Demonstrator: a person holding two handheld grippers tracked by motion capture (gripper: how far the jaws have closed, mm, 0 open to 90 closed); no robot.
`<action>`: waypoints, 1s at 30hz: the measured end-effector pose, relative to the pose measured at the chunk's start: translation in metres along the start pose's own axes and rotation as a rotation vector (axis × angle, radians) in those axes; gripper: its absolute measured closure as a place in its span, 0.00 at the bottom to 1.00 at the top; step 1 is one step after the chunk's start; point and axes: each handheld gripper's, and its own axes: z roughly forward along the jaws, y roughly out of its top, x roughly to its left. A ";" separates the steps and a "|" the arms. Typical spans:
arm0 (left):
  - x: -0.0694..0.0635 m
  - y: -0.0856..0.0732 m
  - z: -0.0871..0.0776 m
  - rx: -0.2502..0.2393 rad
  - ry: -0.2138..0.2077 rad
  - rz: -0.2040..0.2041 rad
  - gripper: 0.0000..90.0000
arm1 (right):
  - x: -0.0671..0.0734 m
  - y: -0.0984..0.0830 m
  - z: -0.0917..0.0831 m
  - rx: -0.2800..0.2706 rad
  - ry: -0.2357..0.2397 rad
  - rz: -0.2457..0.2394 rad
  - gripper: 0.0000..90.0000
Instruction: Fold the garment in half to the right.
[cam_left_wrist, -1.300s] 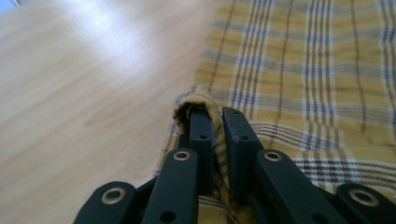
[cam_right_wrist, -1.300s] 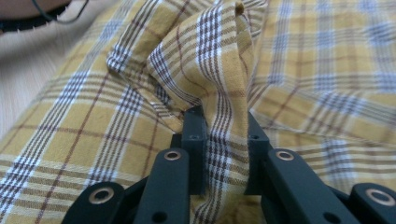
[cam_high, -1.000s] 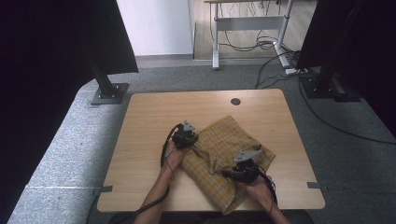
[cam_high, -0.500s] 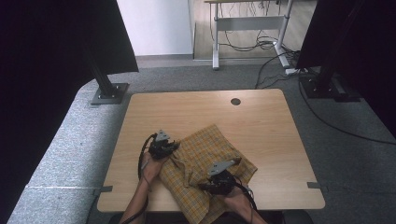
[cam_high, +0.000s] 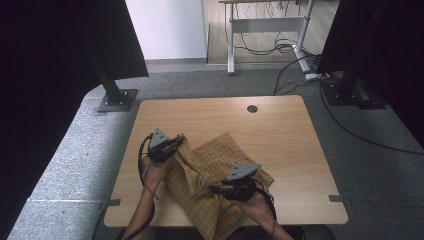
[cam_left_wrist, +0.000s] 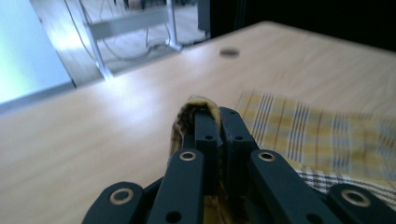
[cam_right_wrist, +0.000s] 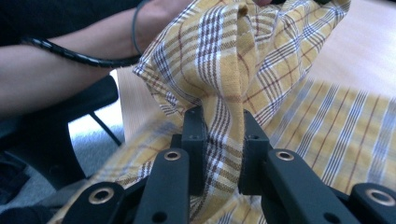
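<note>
A yellow plaid cloth (cam_high: 215, 170) lies rumpled on the wooden table (cam_high: 280, 130), its near corner hanging over the front edge. My left gripper (cam_high: 176, 144) is shut on the cloth's left edge, which shows as a thin fold (cam_left_wrist: 198, 105) pinched between its jaws; those jaws have just been closing. My right gripper (cam_high: 216, 189) is shut on a bunched ridge of the cloth (cam_right_wrist: 219, 112) near the front edge. Both grippers hold the fabric lifted a little off the table. A forearm and a coiled cable (cam_right_wrist: 70, 56) show behind the cloth in the right gripper view.
A small round hole (cam_high: 252, 108) sits near the table's far edge. Grey carpet surrounds the table, with black stand feet (cam_high: 117, 100) at the back left and right, and a desk frame with cables (cam_high: 280, 45) beyond.
Both hands have moved left and toward the table's front edge while rising, dragging the cloth with them. The cloth has bunched up between the grippers and its near corner now hangs off the edge.
</note>
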 end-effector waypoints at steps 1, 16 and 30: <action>0.000 0.007 -0.002 -0.016 -0.001 0.001 0.97 | 0.001 0.005 -0.003 -0.012 -0.003 -0.010 0.85; -0.022 0.097 0.032 -0.144 -0.026 0.031 0.97 | -0.015 0.041 -0.074 -0.158 -0.139 -0.052 0.85; -0.049 0.028 0.160 0.142 -0.067 -0.012 0.97 | -0.101 -0.059 -0.080 -0.002 -0.255 0.148 0.85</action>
